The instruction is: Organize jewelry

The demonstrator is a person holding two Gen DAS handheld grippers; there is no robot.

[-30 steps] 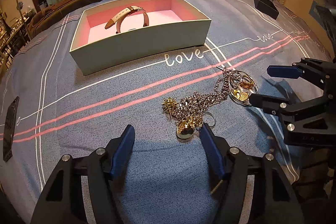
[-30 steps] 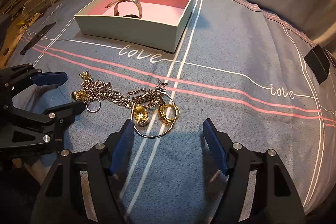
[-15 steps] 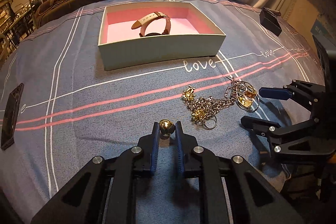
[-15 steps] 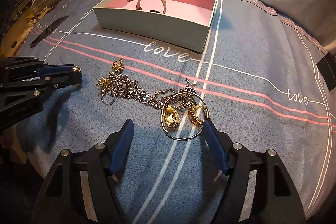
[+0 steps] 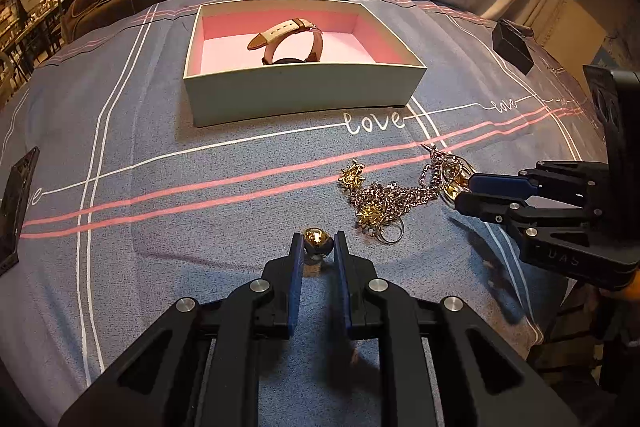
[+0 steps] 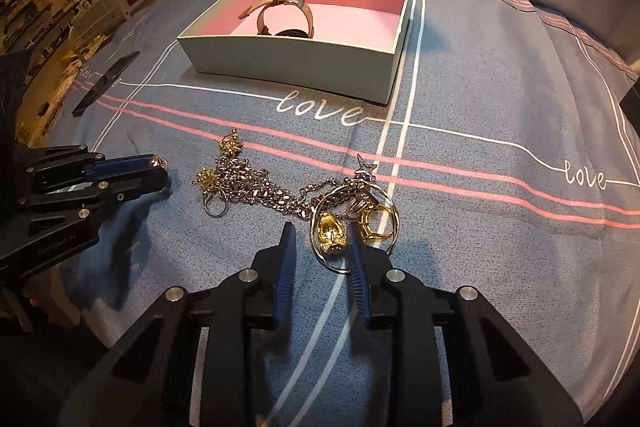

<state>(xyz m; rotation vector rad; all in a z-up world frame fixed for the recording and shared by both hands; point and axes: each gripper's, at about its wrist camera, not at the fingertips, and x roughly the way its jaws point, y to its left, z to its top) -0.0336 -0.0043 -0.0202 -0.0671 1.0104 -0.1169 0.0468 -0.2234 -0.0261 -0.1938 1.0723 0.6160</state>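
Left gripper (image 5: pixel 317 249) clamped on round gold bead (image 5: pixel 316 239); right gripper (image 6: pixel 320 239) just closing around gold ring cluster (image 6: pixel 352 223), grip uncertain. Next: carry to pink-lined white box (image 5: pixel 304 87).

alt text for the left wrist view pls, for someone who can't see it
The left tongs pinch a small gold bead above a grey-blue bedspread. To the right, the right tongs reach into a tangle of chains and rings. Behind sits an open pink-lined box holding a watch.

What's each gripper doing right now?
Left gripper: shut on the small round gold bead.
Right gripper: just been closing around the gold oval charm; grip unclear.
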